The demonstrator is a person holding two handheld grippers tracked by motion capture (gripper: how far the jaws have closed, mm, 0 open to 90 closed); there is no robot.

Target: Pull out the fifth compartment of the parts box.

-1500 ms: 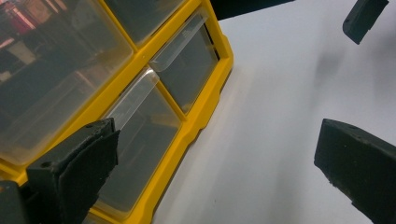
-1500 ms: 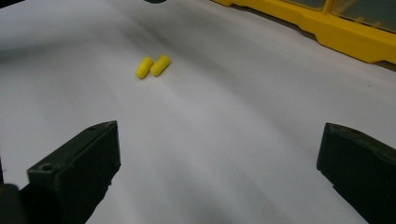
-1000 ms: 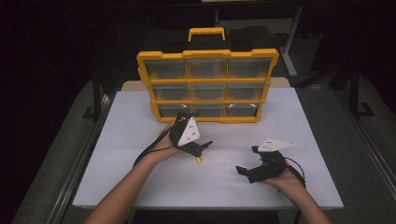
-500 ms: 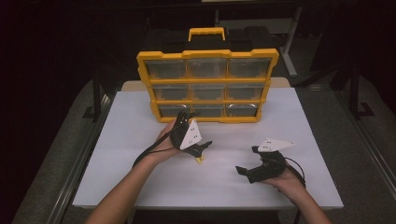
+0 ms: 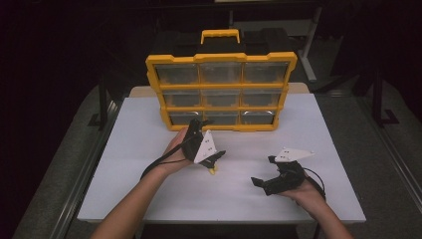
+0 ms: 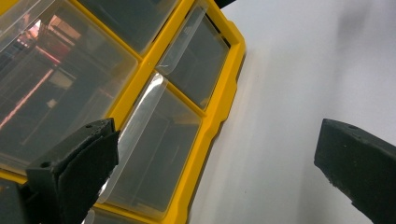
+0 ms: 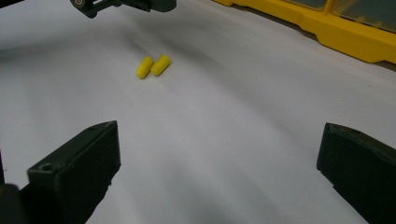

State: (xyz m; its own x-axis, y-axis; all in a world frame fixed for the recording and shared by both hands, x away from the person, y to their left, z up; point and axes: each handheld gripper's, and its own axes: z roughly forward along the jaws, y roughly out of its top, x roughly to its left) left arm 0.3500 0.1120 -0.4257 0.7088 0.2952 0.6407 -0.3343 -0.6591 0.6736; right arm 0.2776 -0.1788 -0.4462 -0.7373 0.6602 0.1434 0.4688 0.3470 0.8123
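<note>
- Yellow earplugs [image 7: 153, 66]: two, lying side by side and touching on the white bench [image 5: 149, 149], in front of the yellow organizer [image 5: 221, 89] and near its lower left drawer [image 5: 182, 118].
- Seen from above as a small yellow spot [image 5: 213, 170], just below the left tongs [image 5: 216, 158].
- Left tongs: jaws wide apart, nothing between them, held close to the organizer's front and aimed at the clear drawers [image 6: 154, 154].
- Right tongs [image 5: 263, 178]: jaws also wide apart and empty, resting low on the bench, well to the right of the earplugs and pointed toward them.
- Step in hand, by judgement: approach only; nothing gripped yet, all drawers apparently closed.
- Next move probably calls for pulling a drawer out with the left tongs, then bringing the right tongs over one earplug and closing gently, because soft foam squeezes and slips easily.
</note>
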